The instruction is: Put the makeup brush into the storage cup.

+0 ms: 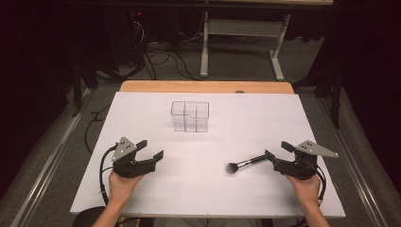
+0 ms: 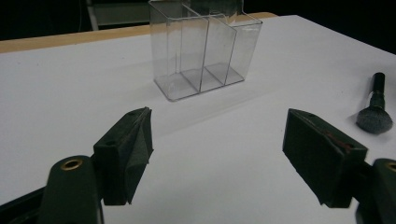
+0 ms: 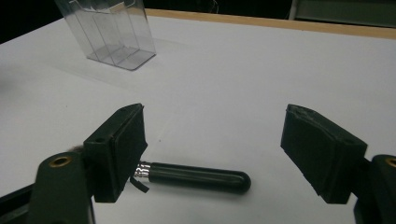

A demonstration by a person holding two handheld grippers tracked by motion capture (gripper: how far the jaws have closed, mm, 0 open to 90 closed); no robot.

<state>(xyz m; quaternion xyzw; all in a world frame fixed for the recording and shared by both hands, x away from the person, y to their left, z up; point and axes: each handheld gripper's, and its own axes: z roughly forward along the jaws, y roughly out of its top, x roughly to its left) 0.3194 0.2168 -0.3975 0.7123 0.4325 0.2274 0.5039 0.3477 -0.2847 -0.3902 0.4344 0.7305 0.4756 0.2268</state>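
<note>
Brush point(image 3: 194, 176) head hidden behind right claw point(image 3: 212, 154), jaws apart.

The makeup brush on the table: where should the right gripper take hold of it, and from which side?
Probably the black handle of the makeup brush, from above. It lies flat on the white table, bristles toward the left gripper; the open right gripper already straddles the handle.

High cam overhead facing fwd, gripper cams low, near tabletop, both share clear organizer point(image 2: 205, 51).
</note>
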